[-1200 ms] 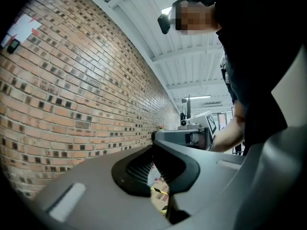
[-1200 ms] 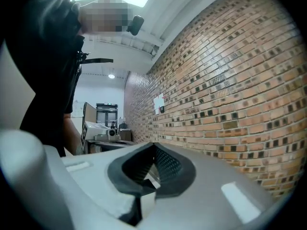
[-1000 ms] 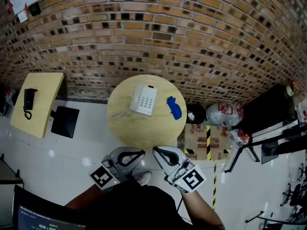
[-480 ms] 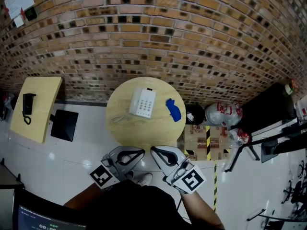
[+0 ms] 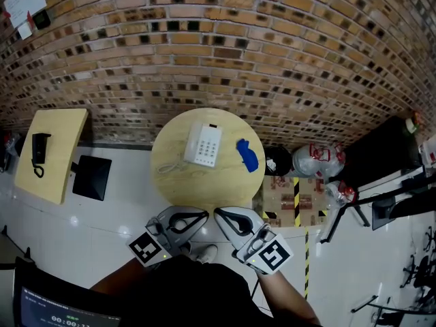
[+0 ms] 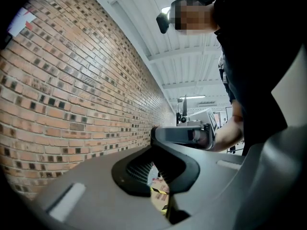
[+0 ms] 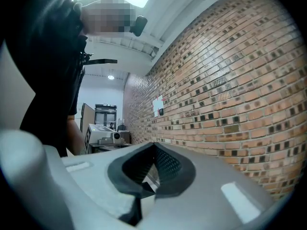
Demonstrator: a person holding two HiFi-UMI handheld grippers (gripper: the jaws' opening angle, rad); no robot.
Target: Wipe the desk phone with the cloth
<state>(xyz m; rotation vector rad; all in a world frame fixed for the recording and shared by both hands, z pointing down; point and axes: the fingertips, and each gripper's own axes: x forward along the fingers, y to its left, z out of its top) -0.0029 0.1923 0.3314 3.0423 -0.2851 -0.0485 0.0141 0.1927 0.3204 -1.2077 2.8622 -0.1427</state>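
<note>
Both claws sit low in the frame, short of the bench point(image 5: 204, 182), and neither has anything in it. The left claw point(image 5: 203, 216) and the right claw point(image 5: 219, 214) each have their jaws brought together at the tips, with only floor and wall showing past them.

The phone point(image 5: 204, 144) lies near the middle of the round bench. The cloth point(image 5: 247, 153) lies bunched just to the right of it, apart from it and close to the bench's right edge.

That edge is your first risk. If you reach the cloth with the jaws together, you shove it instead of taking it, and a small push to the right likely sends it over the side toward the cardboard box point(image 5: 289, 195) below. Spread the jaws before you come down on it.

The cloth is crumpled, so a pinch on one thin fold may slip out mid-wipe. Take a thick part.

The phone looks light and nothing pins it. A firm wipe could slide it across the bench unless your other claw steadies it.

The cord point(image 5: 170, 165) curls off the phone's lower left. A claw passing there can hook it and drag the phone.
</note>
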